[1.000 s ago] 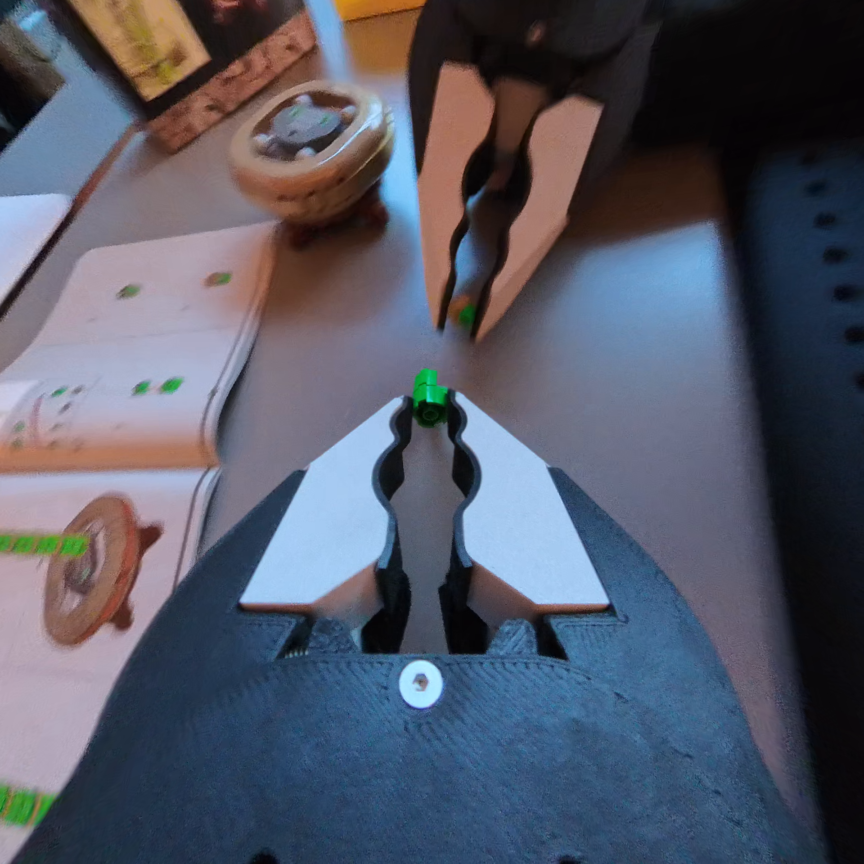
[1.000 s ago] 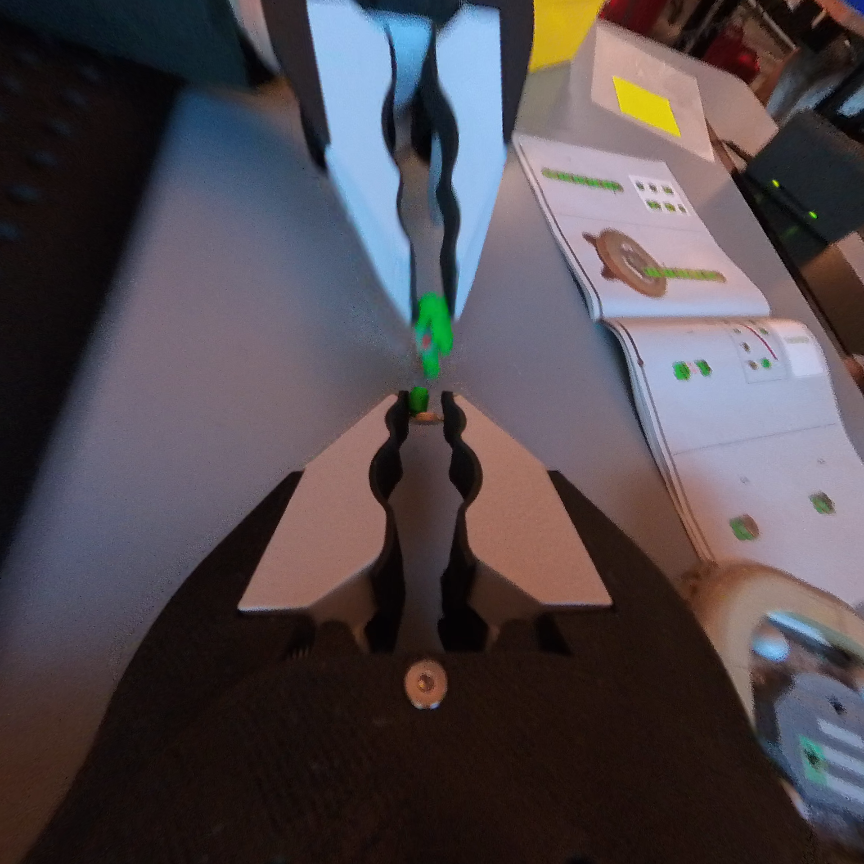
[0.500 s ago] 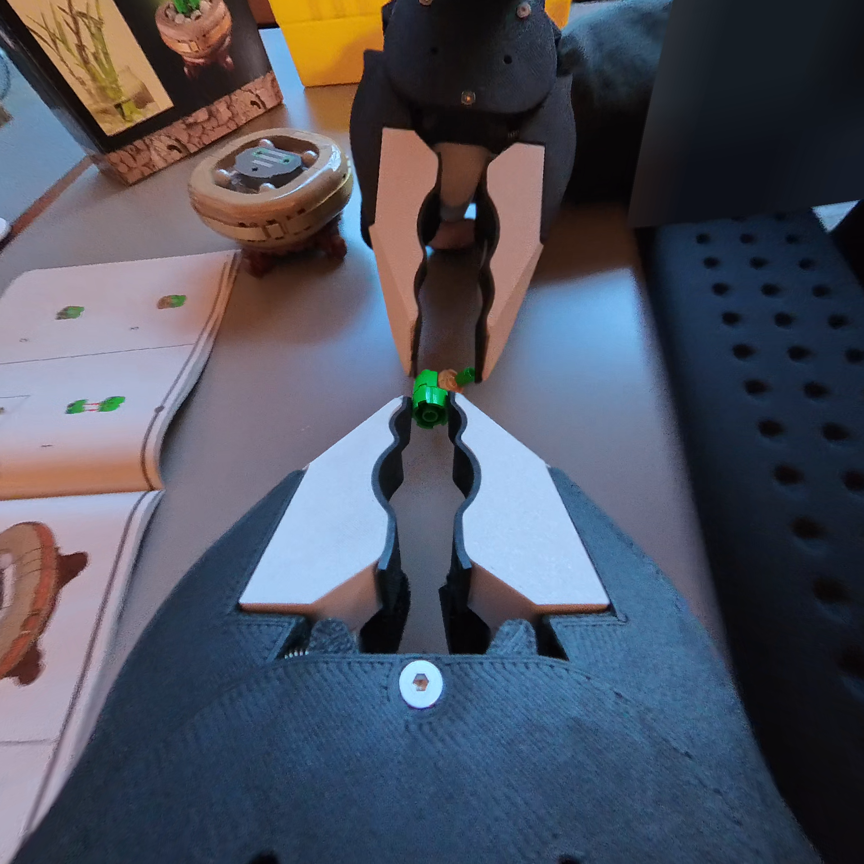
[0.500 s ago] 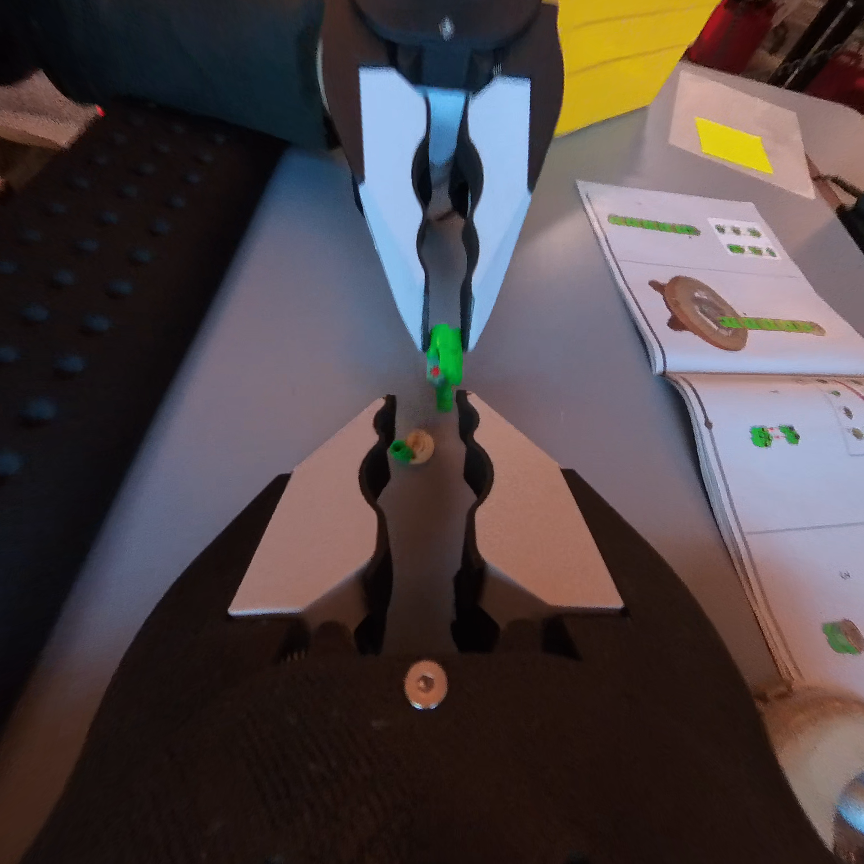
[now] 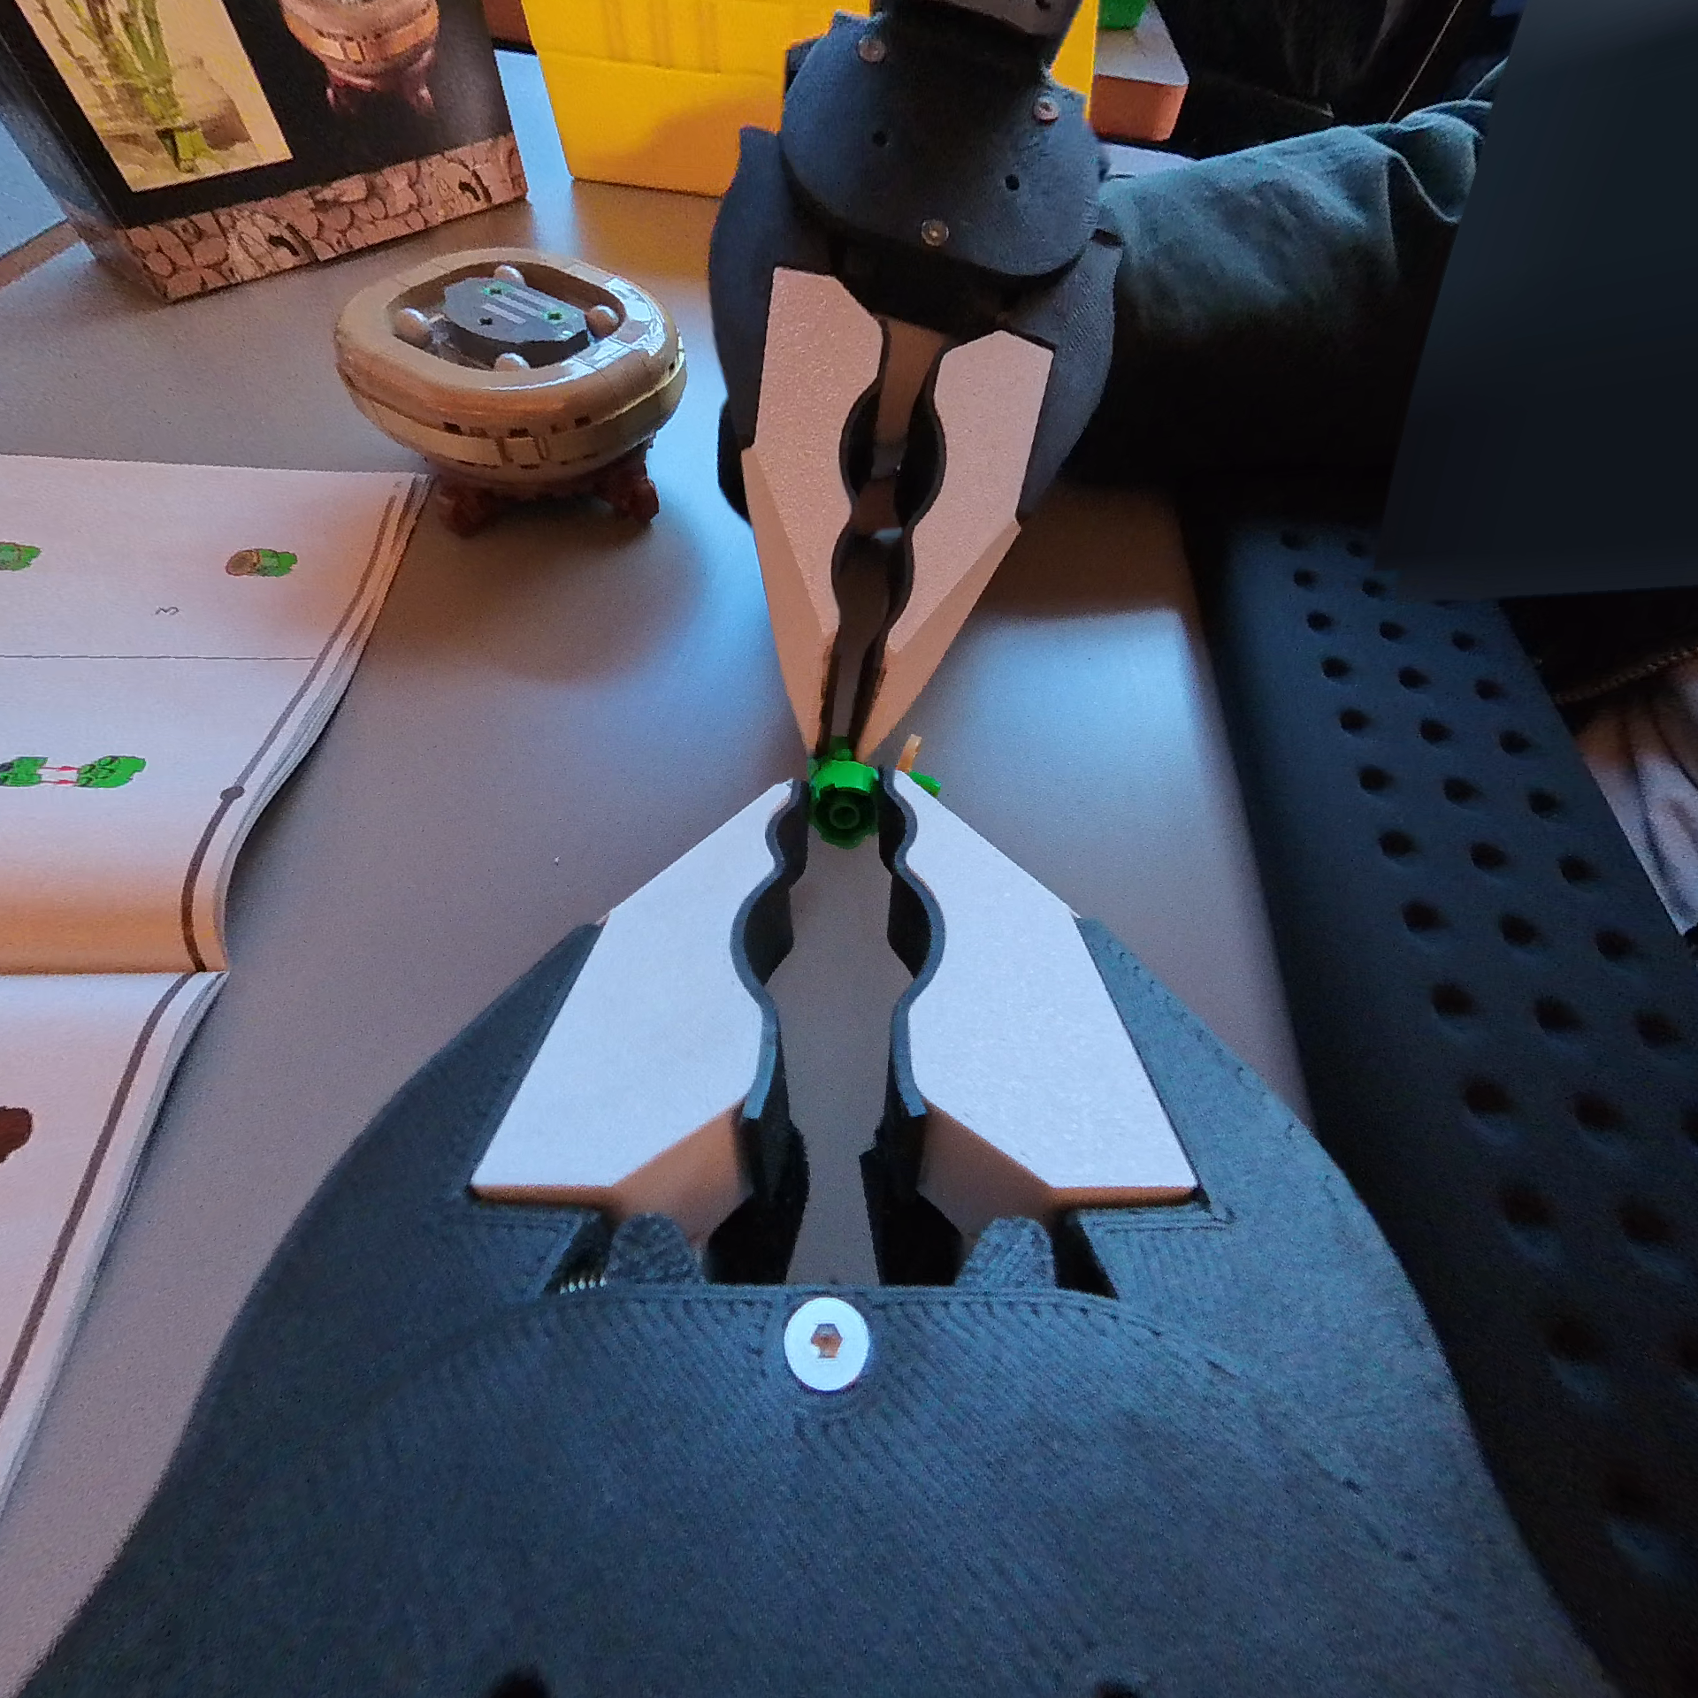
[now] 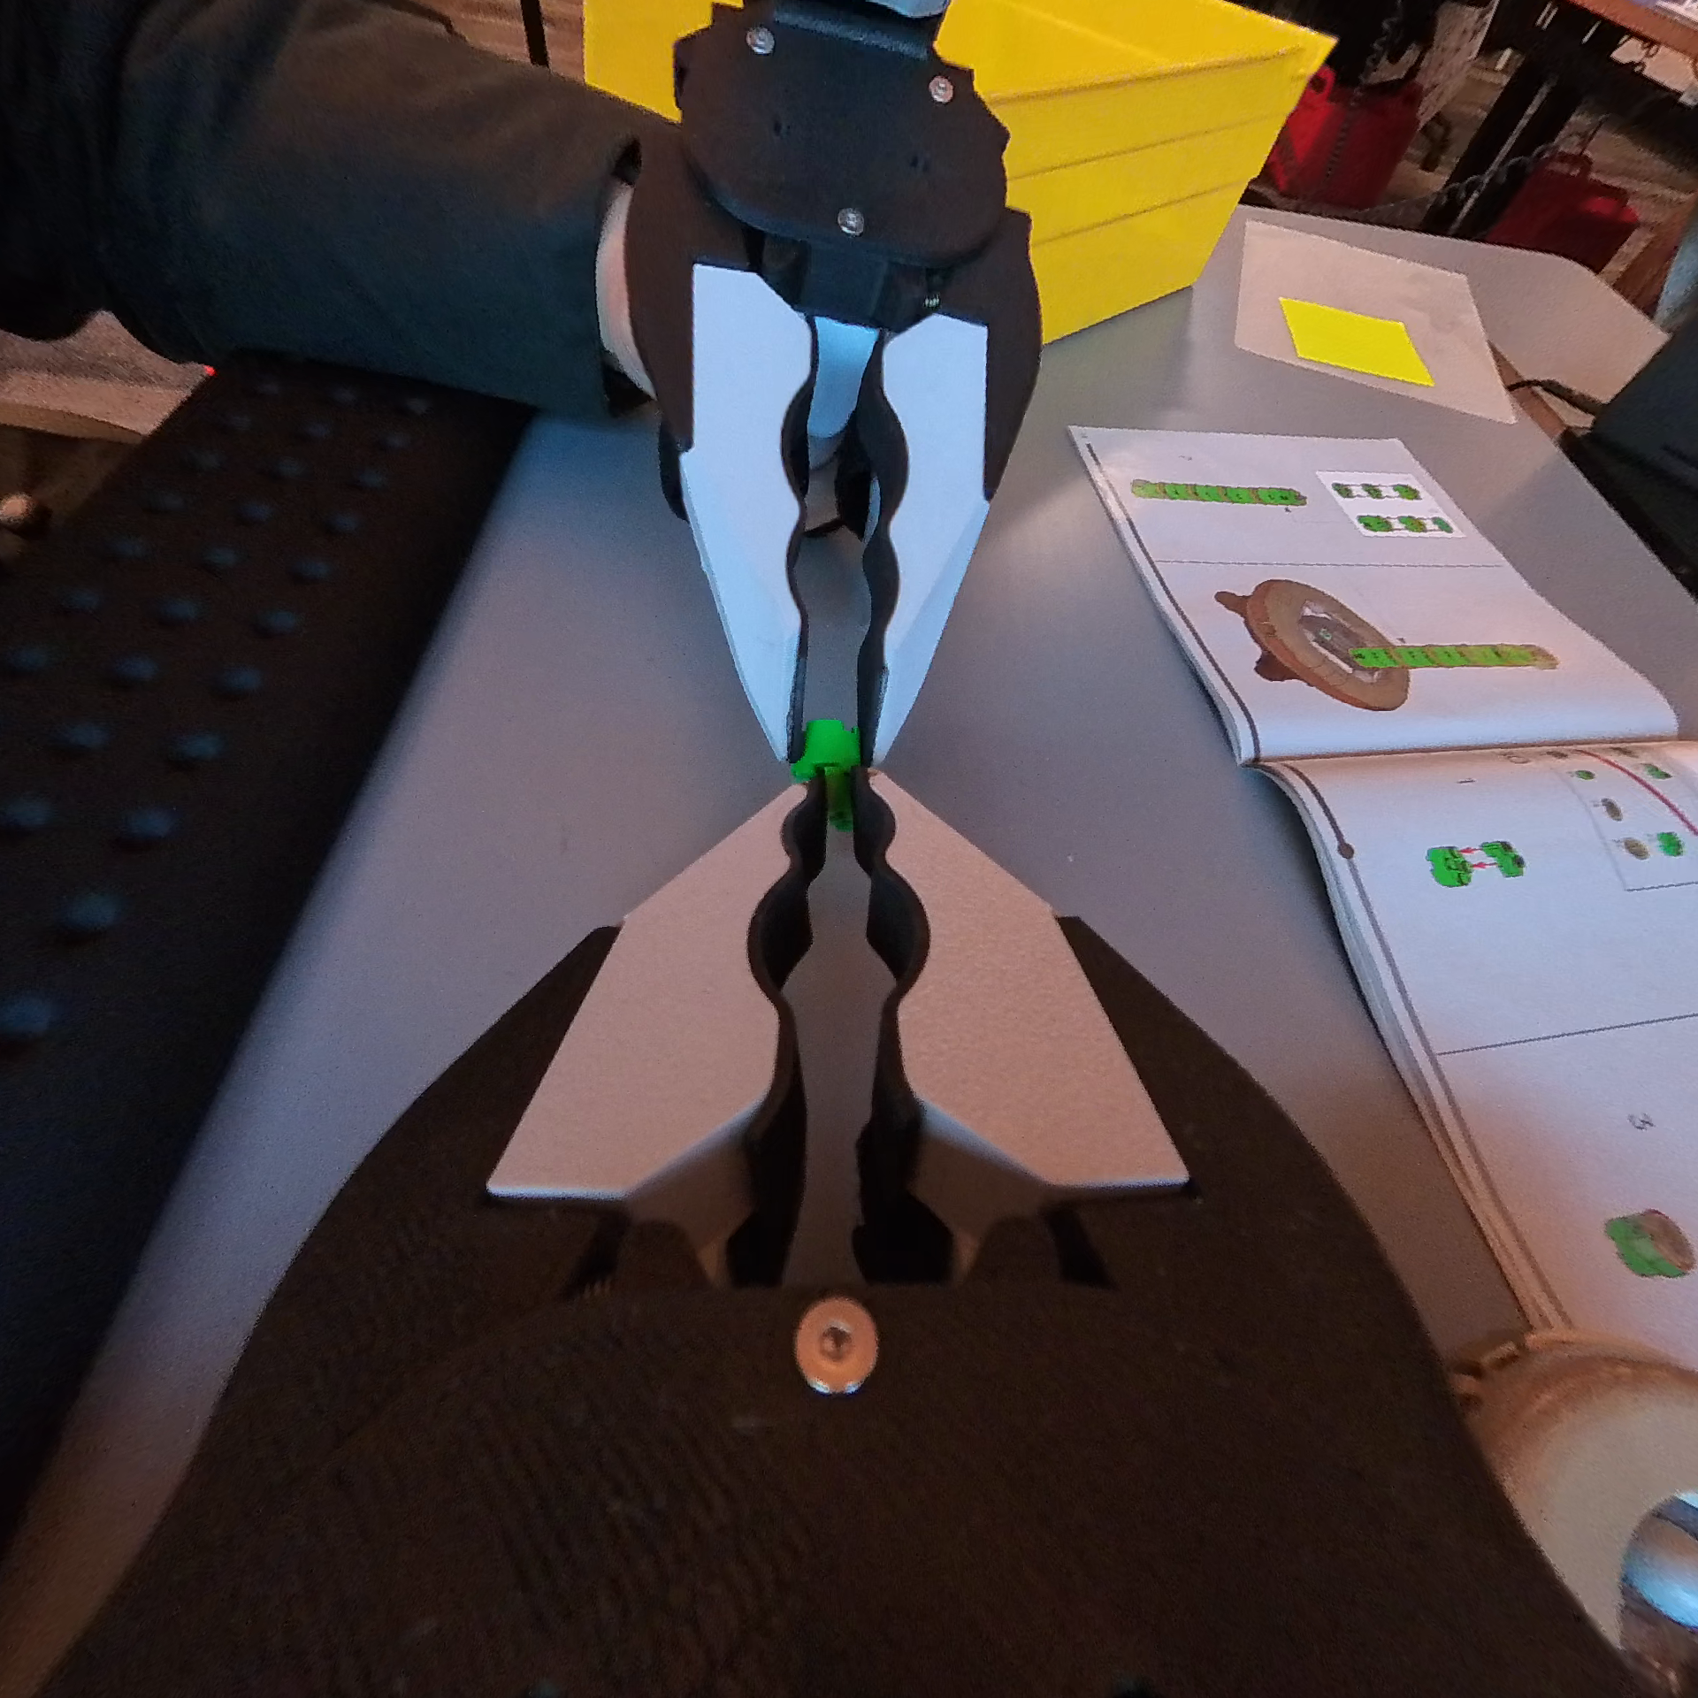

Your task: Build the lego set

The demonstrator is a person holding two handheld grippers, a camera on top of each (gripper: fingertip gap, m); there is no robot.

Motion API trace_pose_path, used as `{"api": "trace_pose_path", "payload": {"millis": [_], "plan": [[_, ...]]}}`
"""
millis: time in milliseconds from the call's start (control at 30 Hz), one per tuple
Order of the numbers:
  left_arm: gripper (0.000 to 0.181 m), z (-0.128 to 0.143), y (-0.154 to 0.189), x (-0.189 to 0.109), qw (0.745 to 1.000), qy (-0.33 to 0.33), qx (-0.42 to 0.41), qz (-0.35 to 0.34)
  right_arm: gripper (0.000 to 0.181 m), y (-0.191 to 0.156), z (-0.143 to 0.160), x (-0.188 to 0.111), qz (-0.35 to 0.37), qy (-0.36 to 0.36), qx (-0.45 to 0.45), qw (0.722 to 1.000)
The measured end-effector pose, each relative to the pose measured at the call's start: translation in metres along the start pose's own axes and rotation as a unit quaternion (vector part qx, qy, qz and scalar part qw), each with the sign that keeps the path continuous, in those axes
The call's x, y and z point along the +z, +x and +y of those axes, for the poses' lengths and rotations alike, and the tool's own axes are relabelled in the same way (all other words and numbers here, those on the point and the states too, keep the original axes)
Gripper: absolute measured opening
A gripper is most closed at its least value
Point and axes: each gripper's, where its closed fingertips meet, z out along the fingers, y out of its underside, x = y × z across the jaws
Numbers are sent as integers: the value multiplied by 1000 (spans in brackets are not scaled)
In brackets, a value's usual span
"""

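My left gripper (image 5: 841, 798) is shut on a small green round lego piece (image 5: 841, 810) just above the grey table (image 5: 551, 698). My right gripper (image 6: 832, 801) faces it tip to tip, and its fingers are closed on the narrow green end (image 6: 838, 807) of that same piece. The left gripper's (image 6: 825, 735) hold on the wider green part (image 6: 820, 746) shows in the right wrist view. The right gripper (image 5: 847, 735) shows opposite in the left wrist view. A tiny tan and green piece (image 5: 916, 770) lies loose on the table beside the tips.
A tan bowl-shaped lego model (image 5: 510, 367) stands at the back left. An open instruction booklet (image 5: 138, 689) (image 6: 1470, 827) lies beside it. A lego box (image 5: 257, 119), a yellow bin (image 6: 1130, 165) and a black perforated mat (image 5: 1470, 919) border the table. A dark sleeve (image 6: 322, 202) reaches in. Both grippers' tips are close together, under 4 cm apart. From either gripper's tips it is about 15 cm to the tan bowl-shaped lego model (image 5: 510, 367).
My right gripper opened and dropped the tiny tan and green piece onto the table. It then closed on the end of the green piece that my left gripper holds. The grippers moved together.
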Motion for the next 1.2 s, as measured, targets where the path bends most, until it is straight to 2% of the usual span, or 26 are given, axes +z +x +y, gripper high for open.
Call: {"api": "trace_pose_path", "payload": {"millis": [67,167,233,300,367,433,500,567,700,1200], "plan": [[14,-3,-8,-9,1000,13,4,-27,1,9,12,-6,31,-38,-23,999],[14,-19,-8,-26,996,75,-39,-5,0,16,1,-21,30,16,27,999],[14,-24,-8,-28,995,92,-47,2,1,21,1,-21,34,16,44,998],[14,-24,-8,-26,994,92,-51,6,3,19,9,-15,19,-5,52,998],[14,-22,-9,-23,994,88,-61,12,19,16,22,-9,7,-37,70,997],[14,-21,-12,-20,994,84,-73,9,25,15,14,-9,4,-22,71,997],[14,-24,-11,-17,992,88,-83,20,24,13,-12,-12,-2,42,75,996],[14,-27,-10,-13,991,93,-95,30,24,12,-27,-11,-9,72,92,993],[14,-29,-8,-9,988,98,-107,41,13,11,-22,-7,-16,54,110,992],[13,-36,-10,-13,987,117,-103,26,13,13,-24,-10,-41,71,171,982]]}}
